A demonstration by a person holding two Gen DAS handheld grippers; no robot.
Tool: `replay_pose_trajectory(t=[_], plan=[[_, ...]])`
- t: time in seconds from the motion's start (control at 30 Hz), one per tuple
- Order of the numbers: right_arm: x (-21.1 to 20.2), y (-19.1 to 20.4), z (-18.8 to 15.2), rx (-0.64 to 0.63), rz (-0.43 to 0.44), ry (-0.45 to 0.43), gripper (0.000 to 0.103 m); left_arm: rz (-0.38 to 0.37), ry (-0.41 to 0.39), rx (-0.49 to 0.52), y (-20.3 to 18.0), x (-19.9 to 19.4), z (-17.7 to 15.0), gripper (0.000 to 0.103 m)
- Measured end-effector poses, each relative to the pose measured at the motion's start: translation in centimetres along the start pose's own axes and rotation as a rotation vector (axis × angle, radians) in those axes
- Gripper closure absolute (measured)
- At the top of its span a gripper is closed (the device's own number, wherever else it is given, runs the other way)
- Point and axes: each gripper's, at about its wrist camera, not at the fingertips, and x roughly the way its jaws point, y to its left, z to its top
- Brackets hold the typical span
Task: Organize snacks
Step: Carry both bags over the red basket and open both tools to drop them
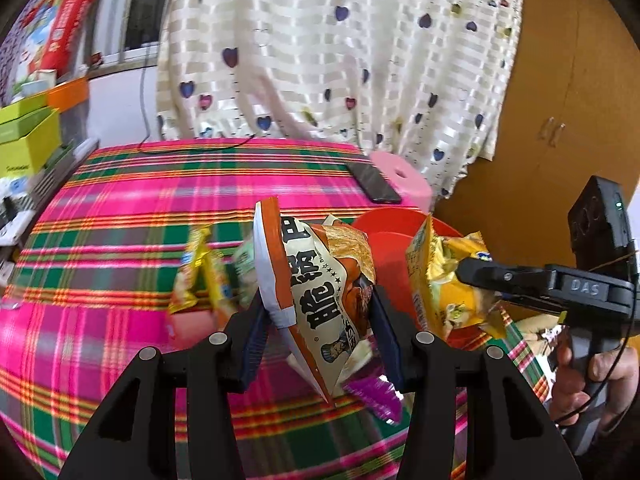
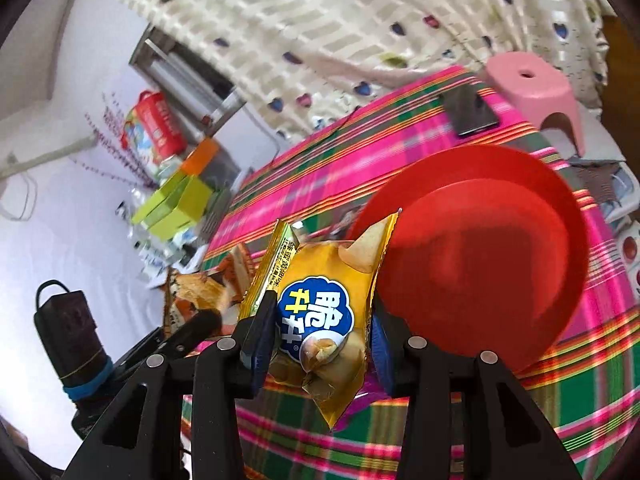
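Both claws were loaded. My left gripper [image 1: 320, 320] was clamped on an orange-and-white snack bag [image 1: 316, 280], held off the plaid tablecloth [image 1: 120, 208] with its long axis running up and away from the jaws, slightly tilted. My right gripper [image 2: 320, 332] was closed on a yellow chip bag [image 2: 320, 312] with a blue logo, crinkled, long axis also standing up out of the jaws. The red bowl [image 2: 500, 200] was the key relation: it lay just ahead and to the right of the right claw, empty inside as far as I saw, nearly touching the yellow bag in view. From the left wrist view the bowl [image 1: 384, 220] sat behind and right of my bag, so the right hand looked nearer. Two small packets [image 1: 200, 272] lay on the cloth to the left.
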Motion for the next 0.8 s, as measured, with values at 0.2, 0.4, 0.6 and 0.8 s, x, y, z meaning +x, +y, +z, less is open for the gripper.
replay_pose_trajectory(t=[0.2,0.4,0.6,0.8], plan=[[-0.3,-3.1,0.4,0.044,-0.067,-0.001,0.062,-0.051,0.035,0.032,-2.2,2.4,0.9,0.054],[-0.2,-5.3,0.5,0.070,-0.118,0.012,0.062,-0.085,0.070,0.056,-3.7,4.4,1.2,0.054],[0.1,-7.1,0.8,0.084,-0.167,0.022,0.060,-0.118,0.109,0.079,-5.1,6.7,1.4,0.054],[0.5,-7.9,1.3,0.062,-0.203,0.035,0.057,-0.146,0.144,0.094,-6.1,8.7,1.7,0.053]])
